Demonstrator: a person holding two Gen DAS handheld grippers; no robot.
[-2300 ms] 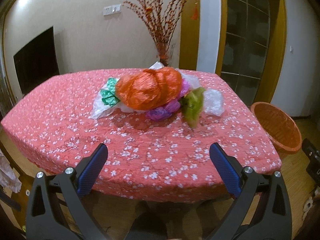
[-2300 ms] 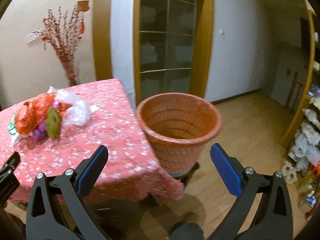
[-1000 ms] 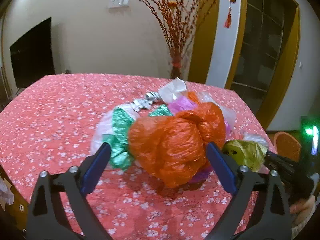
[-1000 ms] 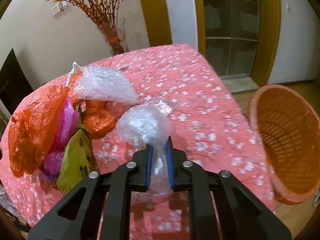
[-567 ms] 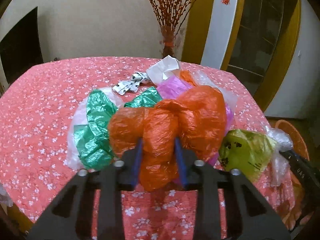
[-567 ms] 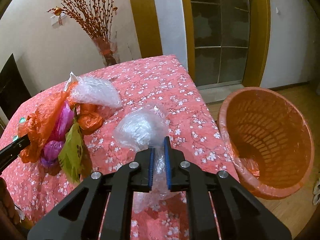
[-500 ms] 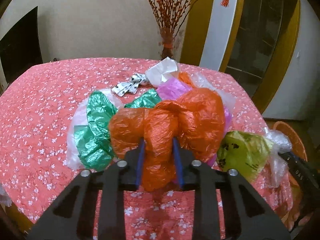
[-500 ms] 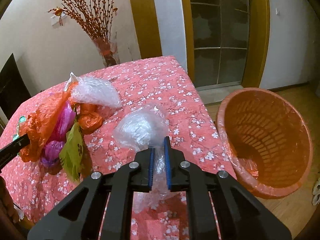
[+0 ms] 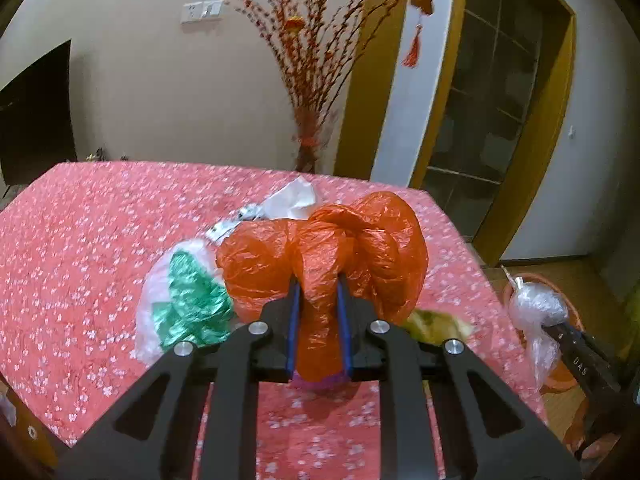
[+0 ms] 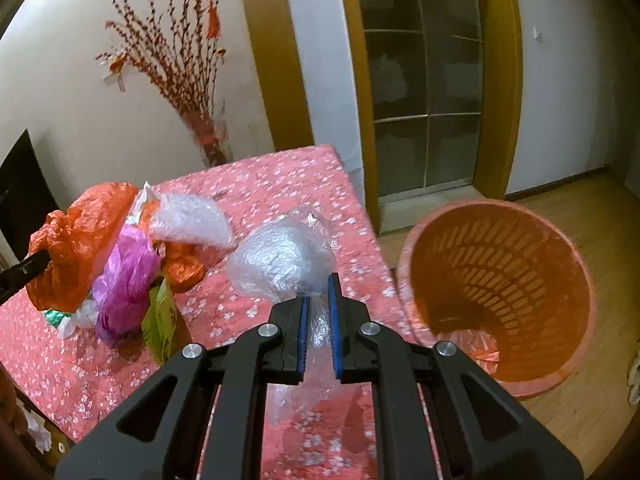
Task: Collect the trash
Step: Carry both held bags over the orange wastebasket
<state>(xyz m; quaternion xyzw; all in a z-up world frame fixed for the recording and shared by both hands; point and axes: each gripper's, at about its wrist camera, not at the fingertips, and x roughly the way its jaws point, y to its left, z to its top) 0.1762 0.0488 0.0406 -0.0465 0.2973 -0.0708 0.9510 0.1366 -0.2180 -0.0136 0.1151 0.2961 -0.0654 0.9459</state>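
Note:
My left gripper (image 9: 318, 280) is shut on an orange plastic bag (image 9: 324, 256), held up above the red floral tablecloth (image 9: 80, 240); the bag also shows in the right wrist view (image 10: 80, 232). My right gripper (image 10: 318, 284) is shut on a clear plastic bag (image 10: 284, 258), lifted over the table's right edge, just left of the orange basket (image 10: 500, 292). The clear bag (image 9: 536, 308) and right gripper (image 9: 554, 326) also show at the right of the left wrist view.
On the table lie a green foil bag (image 9: 192, 300), a pink bag (image 10: 128, 276), a yellow-green bag (image 10: 162, 320), bubble wrap (image 10: 192, 220) and white paper (image 9: 294, 200). A vase of red branches (image 9: 308, 148) stands behind. The basket stands on the wooden floor (image 10: 580, 412).
Both grippers shut on their bags within the last seconds. Now the left has lifted the orange bag off the pile, and the right has carried the clear bag closer to the basket.

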